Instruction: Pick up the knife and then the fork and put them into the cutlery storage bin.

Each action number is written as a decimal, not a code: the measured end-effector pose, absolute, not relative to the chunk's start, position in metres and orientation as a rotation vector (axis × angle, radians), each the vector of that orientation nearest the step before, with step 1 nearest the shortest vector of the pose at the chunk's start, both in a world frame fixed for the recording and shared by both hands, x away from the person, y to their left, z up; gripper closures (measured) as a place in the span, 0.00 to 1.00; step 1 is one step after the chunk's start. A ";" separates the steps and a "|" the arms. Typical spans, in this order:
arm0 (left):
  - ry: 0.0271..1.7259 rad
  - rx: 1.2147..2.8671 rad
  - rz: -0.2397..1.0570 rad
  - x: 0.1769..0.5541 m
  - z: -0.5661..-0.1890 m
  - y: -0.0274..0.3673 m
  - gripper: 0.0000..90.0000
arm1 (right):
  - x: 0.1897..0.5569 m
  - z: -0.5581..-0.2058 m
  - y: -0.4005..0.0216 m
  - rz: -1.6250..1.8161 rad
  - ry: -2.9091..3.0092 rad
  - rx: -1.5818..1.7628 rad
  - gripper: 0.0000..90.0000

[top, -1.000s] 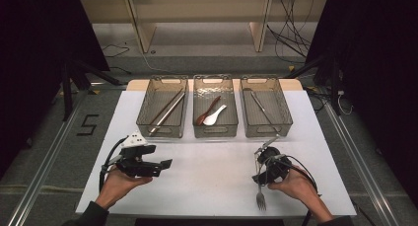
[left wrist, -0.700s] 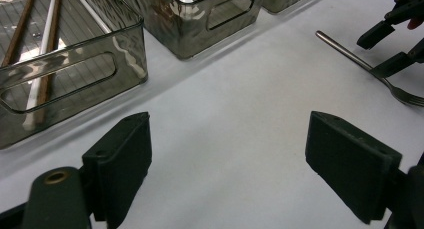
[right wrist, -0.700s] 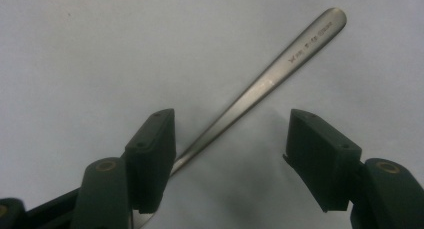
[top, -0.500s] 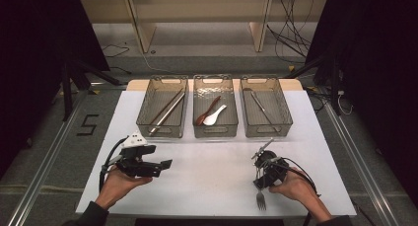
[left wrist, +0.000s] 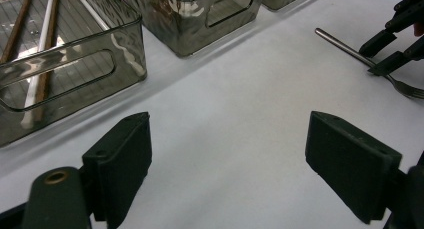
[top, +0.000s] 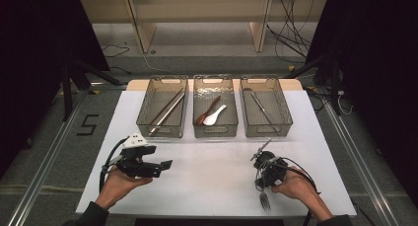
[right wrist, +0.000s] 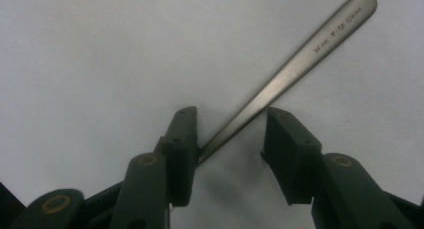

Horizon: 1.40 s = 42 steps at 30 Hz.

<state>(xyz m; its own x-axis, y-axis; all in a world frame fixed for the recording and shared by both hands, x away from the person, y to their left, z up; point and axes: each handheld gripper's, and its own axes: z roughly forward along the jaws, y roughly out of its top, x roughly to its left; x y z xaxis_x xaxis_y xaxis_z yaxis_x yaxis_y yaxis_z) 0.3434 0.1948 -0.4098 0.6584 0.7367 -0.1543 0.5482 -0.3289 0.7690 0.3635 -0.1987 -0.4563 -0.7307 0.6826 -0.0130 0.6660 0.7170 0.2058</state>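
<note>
Right gripper view, fork (right wrist: pixel 295 69) tines hidden below tool (right wrist: pixel 230 149)

Between our two claws we have a broad bare stretch of the white table (top: pixel 212 181), with nothing lying on it. Along its far side three grey bins stand in a row and wall off that edge: the left bin (top: pixel 162 107), the middle bin (top: pixel 215 106) and the right bin (top: pixel 265 107), with only thin slits between them. Each bin is open on top. Our left claw (top: pixel 165 164) has free table ahead of it up to the left bin's near wall. By our right claw (top: pixel 261 163) the fork (top: pixel 264 200) lies flat on the table, its handle running between the jaws.
</note>
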 end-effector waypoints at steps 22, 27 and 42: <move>0.990 2.034 0.279 0.343 -0.410 0.194 0.20 | 0.366 -0.455 -0.200 0.275 2.844 1.096 0.94; 0.991 2.035 0.277 0.344 -0.410 0.194 0.20 | 0.366 -0.454 -0.202 0.291 2.854 1.084 0.94; 0.992 2.032 0.277 0.344 -0.410 0.195 0.20 | 0.369 -0.445 -0.215 0.397 2.818 1.103 0.95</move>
<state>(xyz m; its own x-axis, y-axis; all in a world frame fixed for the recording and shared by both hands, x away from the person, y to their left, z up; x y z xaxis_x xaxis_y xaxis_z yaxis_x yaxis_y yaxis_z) 0.3438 0.1945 -0.4103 0.6626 0.7335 -0.1518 0.5486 -0.3372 0.7651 0.3693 -0.2149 -0.4455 -0.7355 0.6774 0.0115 0.6542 0.7057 0.2719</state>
